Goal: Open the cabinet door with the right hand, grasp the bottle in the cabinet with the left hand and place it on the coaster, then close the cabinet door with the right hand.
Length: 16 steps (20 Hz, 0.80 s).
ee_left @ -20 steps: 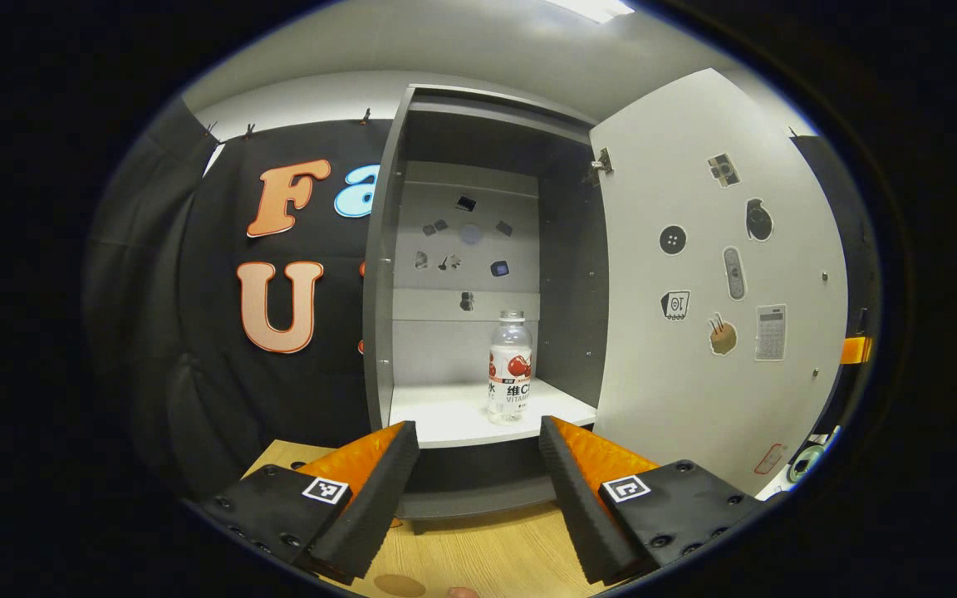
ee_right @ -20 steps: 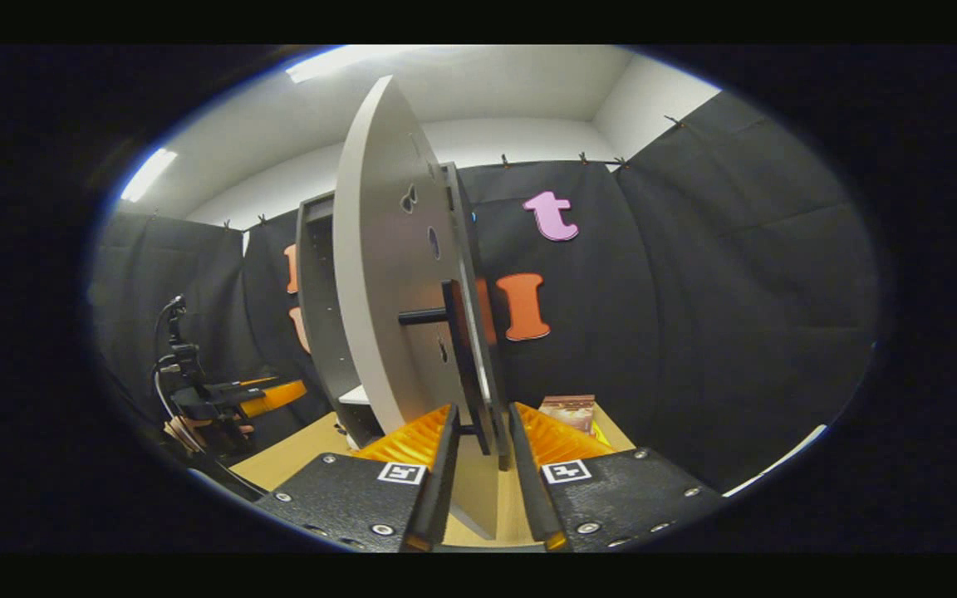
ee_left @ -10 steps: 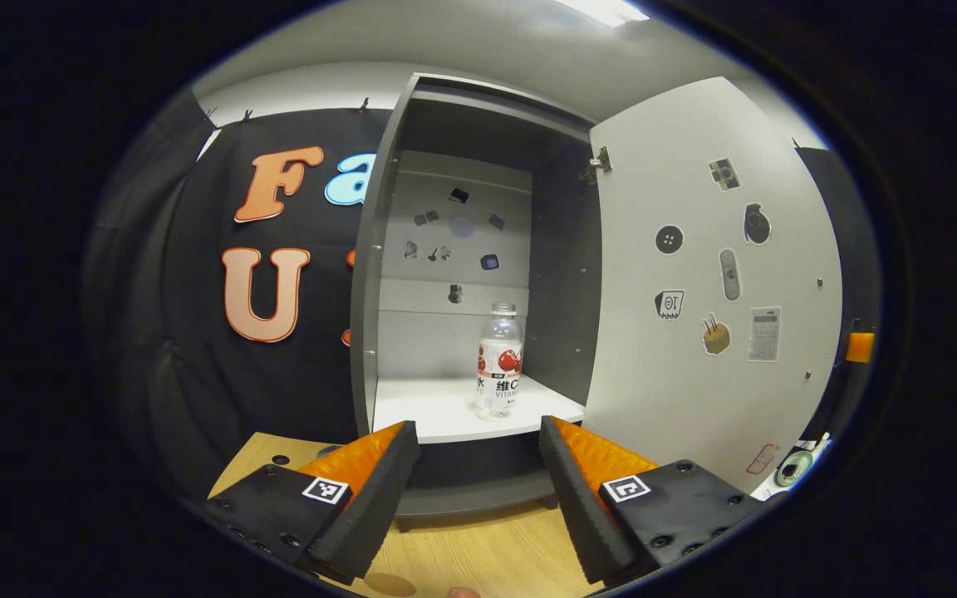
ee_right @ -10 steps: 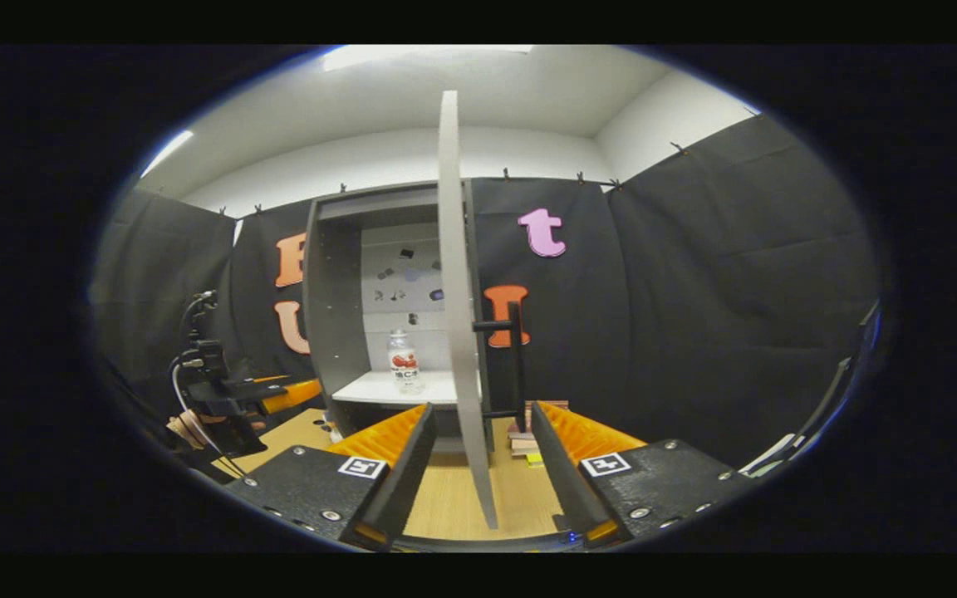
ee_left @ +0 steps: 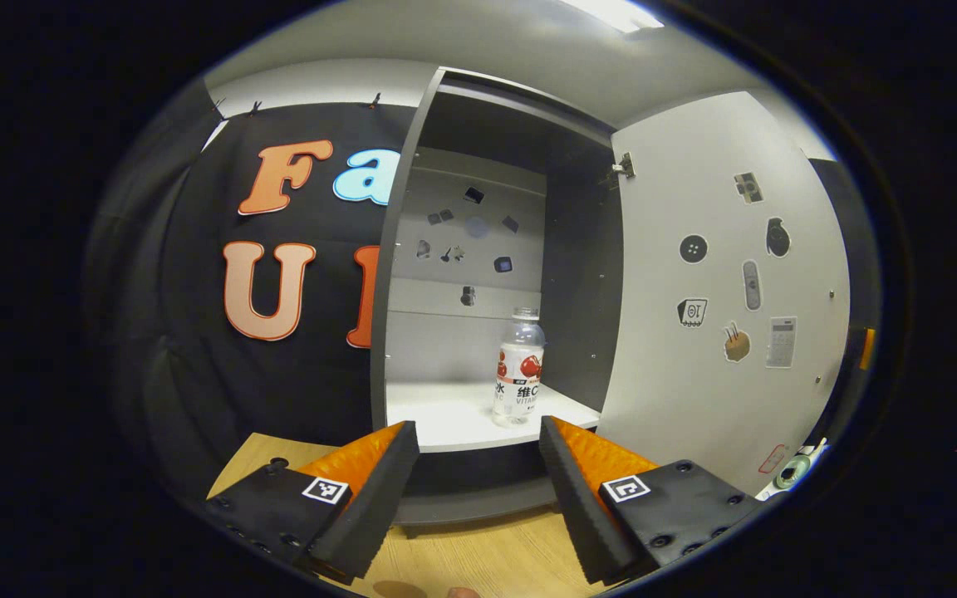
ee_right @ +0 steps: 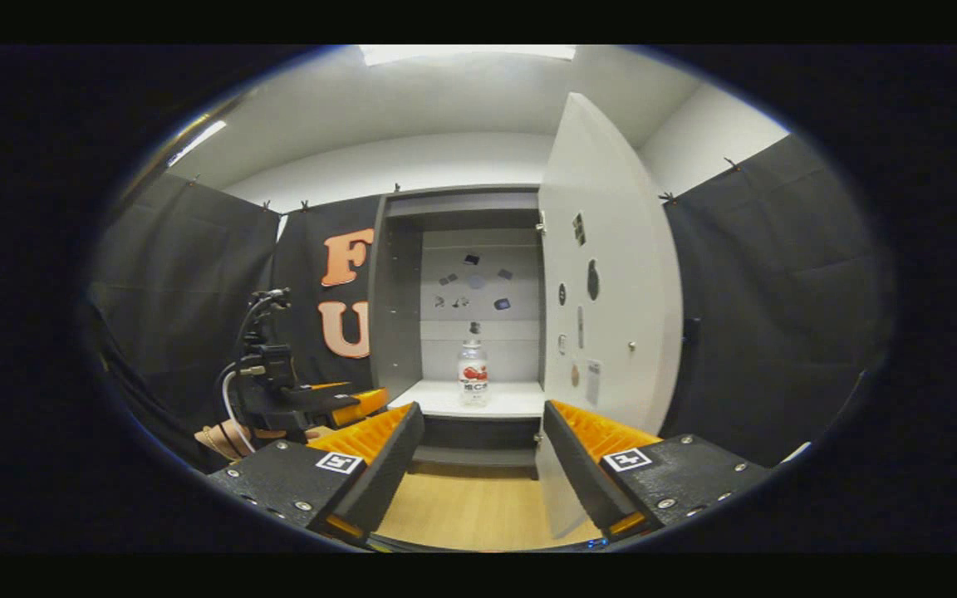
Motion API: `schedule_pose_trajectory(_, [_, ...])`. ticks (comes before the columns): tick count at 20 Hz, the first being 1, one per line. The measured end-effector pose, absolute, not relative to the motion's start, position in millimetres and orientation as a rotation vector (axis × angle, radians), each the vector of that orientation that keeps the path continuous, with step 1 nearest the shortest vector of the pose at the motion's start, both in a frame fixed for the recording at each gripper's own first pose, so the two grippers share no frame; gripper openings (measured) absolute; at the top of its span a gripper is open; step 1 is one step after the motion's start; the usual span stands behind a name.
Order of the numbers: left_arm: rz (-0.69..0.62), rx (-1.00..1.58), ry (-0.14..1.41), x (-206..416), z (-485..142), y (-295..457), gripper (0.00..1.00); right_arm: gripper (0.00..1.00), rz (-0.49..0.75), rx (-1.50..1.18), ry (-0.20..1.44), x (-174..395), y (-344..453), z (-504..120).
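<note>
well inside the open cabinet [ee_left: 478,124], the bottle [ee_left: 518,367] stands upright on the pale shelf [ee_left: 445,411], toward the shelf's right side and near its front edge, close to the dark right inner wall but apart from it. it is clear plastic with a pale cap and a red-and-white label; the print on the label is too small to make out surely. small stickers dot the grey back panel above it, and more stickers sit on the inner face of the cabinet door [ee_left: 728,274], which is swung wide to the right on its hinge. nothing stands between the bottle and the front of the shelf. the left gripper [ee_left: 478,453] hovers before the cabinet, below the shelf's front edge, its fingers spread wide with nothing between them, and the bottle sits just above that gap, slightly to the right. in the right gripper view the same bottle [ee_right: 472,375] shows at the middle of the shelf opening, and the right gripper [ee_right: 483,432] is well back from the cabinet, fingers spread and holding nothing, the door's free edge [ee_right: 557,490] hanging just beside its right finger. the left gripper, held by a hand [ee_right: 225,436], appears low at the left there. wooden tabletop [ee_right: 478,511] lies bare between both grippers and the cabinet base.
</note>
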<state>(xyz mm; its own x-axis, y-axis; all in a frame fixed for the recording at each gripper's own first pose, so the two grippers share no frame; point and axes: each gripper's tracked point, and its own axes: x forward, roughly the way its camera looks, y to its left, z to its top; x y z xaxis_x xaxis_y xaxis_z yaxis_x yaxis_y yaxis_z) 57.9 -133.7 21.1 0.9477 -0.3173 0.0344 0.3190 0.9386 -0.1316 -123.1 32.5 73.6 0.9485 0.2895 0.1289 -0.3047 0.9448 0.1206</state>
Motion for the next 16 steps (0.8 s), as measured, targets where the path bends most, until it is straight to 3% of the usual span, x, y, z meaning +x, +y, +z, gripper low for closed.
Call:
schedule_pose_trajectory(2, [-0.346,-0.133,-0.017,68.2,21.2,-136.8,0.95,0.96,0.314,0.184,-0.12,-115.6,46.3,76.6])
schedule_pose_trajectory(5, [-0.391,-0.124,-0.037,82.8,25.6,-148.6,0.95,0.97,0.289,0.227,-0.143,-90.4,56.2,84.0])
schedule_pose_trajectory(9, [-0.442,-0.119,-0.062,112.2,27.7,-168.3,0.96,0.93,0.145,0.206,-0.172,-48.8,47.8,79.0])
schedule_pose_trajectory(10, [-0.452,-0.119,-0.063,119.6,28.3,-173.2,0.96,0.97,0.109,0.181,-0.176,-45.1,45.1,78.6])
schedule_pose_trajectory(11, [-0.461,-0.116,-0.067,127.6,28.7,-177.6,0.96,0.93,0.081,0.149,-0.174,-39.0,44.1,77.0])
schedule_pose_trajectory(12, [-0.463,-0.108,-0.068,137.8,28.4,-181.5,0.96,0.97,0.057,0.117,-0.167,-34.9,45.2,74.0])
schedule_pose_trajectory(14, [-0.472,-0.092,-0.078,157.9,30.1,-191.1,0.96,0.93,0.022,0.052,-0.157,-29.3,48.5,73.3])
schedule_pose_trajectory(16, [-0.492,-0.091,-0.086,176.8,30.5,-203.0,0.96,0.97,-0.009,0.008,-0.161,-25.6,51.7,73.7])
